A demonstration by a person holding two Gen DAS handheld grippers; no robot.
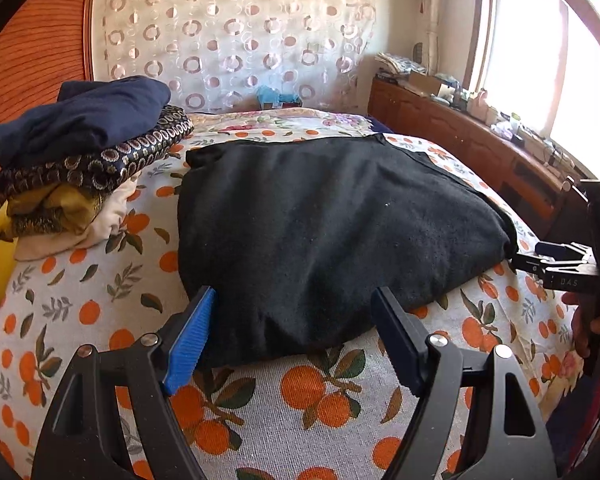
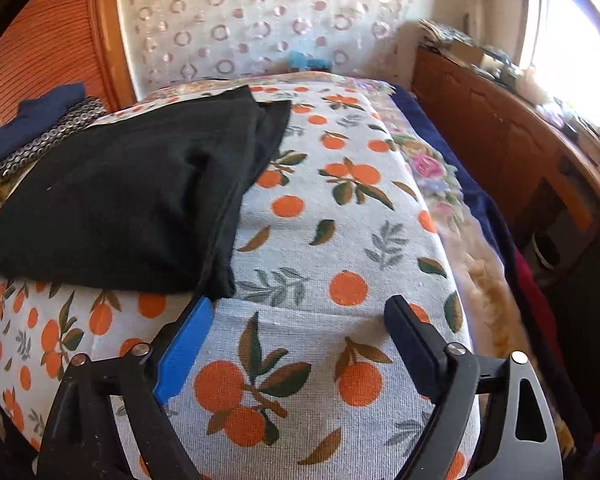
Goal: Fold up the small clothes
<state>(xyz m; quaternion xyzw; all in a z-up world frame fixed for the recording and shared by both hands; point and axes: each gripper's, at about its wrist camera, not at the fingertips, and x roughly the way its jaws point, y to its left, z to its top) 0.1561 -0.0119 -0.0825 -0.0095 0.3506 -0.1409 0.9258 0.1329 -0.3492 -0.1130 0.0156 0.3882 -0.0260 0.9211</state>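
A black garment [image 1: 320, 232] lies folded into a thick square on the orange-print bed sheet [image 1: 300, 408]. My left gripper [image 1: 294, 292] stands open at its near edge, and the cloth's edge lies between the blue pads without being pinched. My right gripper [image 1: 530, 260], held by a hand [image 1: 592, 320], sits at the garment's right corner. In the right wrist view my right gripper [image 2: 300, 304] is open over bare sheet [image 2: 340, 240]. The black garment [image 2: 140, 192] ends just beyond its left fingertip [image 2: 202, 308].
A stack of folded clothes [image 1: 84, 160] [image 2: 32, 132], navy on top, sits at the left of the bed by a wooden panel. A wooden cabinet [image 1: 460, 140] [image 2: 500, 140] with clutter runs along the right under a bright window. A circle-patterned cloth [image 1: 236, 40] hangs behind the bed.
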